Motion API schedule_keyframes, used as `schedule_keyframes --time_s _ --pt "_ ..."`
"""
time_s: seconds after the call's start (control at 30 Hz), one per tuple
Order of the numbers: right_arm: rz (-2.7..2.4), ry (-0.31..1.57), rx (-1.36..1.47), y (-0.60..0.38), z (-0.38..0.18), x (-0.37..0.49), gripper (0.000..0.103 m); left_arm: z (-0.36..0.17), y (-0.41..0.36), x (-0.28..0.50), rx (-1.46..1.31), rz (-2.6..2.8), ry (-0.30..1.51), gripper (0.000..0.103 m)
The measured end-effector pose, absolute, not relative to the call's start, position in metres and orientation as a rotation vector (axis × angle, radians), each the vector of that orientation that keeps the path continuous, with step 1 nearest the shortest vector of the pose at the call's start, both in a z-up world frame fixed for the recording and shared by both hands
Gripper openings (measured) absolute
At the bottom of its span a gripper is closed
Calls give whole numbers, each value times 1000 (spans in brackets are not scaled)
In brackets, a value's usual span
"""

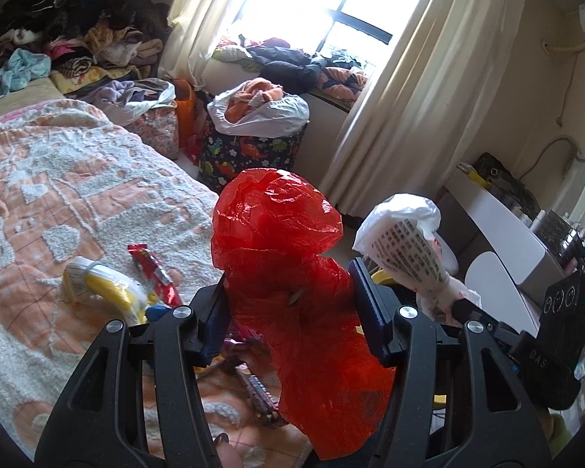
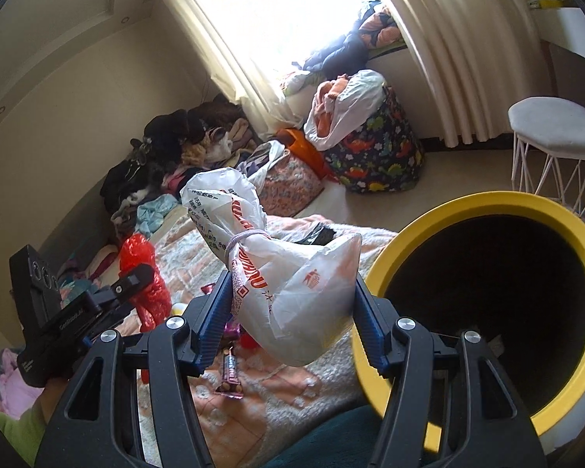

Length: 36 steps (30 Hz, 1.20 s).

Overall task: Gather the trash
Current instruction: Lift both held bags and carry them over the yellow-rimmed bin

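My left gripper (image 1: 288, 296) is shut on a crumpled red plastic bag (image 1: 277, 230) and holds it above the bed. My right gripper (image 2: 292, 304) is shut on a tied white plastic bag with orange print (image 2: 292, 284), just left of a yellow-rimmed trash bin (image 2: 487, 296) with a dark inside. The white bag also shows in the left wrist view (image 1: 405, 241), and the red bag in the right wrist view (image 2: 144, 273). On the blanket lie a yellow and white wrapper (image 1: 105, 288), a red snack wrapper (image 1: 156, 273) and a purple candy bar wrapper (image 2: 230, 374).
The bed has an orange and white blanket (image 1: 58, 202). Clothes are piled at the bed's far end (image 1: 78, 27). A dinosaur-print basket (image 2: 374, 156) stands by the curtained window. A white stool (image 2: 553, 136) stands behind the bin. A white desk (image 1: 499, 226) is on the right.
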State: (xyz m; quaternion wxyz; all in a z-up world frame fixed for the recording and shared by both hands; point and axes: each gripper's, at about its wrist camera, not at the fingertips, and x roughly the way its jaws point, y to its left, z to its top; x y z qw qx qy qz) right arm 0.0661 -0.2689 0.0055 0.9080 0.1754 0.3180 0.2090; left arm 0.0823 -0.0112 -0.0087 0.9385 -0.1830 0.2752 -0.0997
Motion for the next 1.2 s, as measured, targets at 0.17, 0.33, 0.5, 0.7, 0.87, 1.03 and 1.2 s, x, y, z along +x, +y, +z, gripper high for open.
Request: schedule_keyframes --time_s 0.17,0.33,0.5,0.7,0.87,1.03,1.2 --pt "393 633 370 -282 6 68 57 -8 -25 82 -355 -229 566 48" --pt "353 607 371 -294 10 68 57 -6 -39 83 -334 -254 568 48" --pt "320 584 382 -305 12 68 57 -5 -51 84 -316 -277 571 48" --pt "282 565 398 -323 13 70 57 -5 -65 85 -294 -301 577 49" --pt "248 554 409 -336 13 73 57 -5 -77 86 -275 -323 583 48" --pt "212 547 427 -351 11 73 57 -6 -91 87 -247 -347 592 48" --pt "174 539 447 -366 7 72 57 -8 -103 86 -225 -371 602 49"
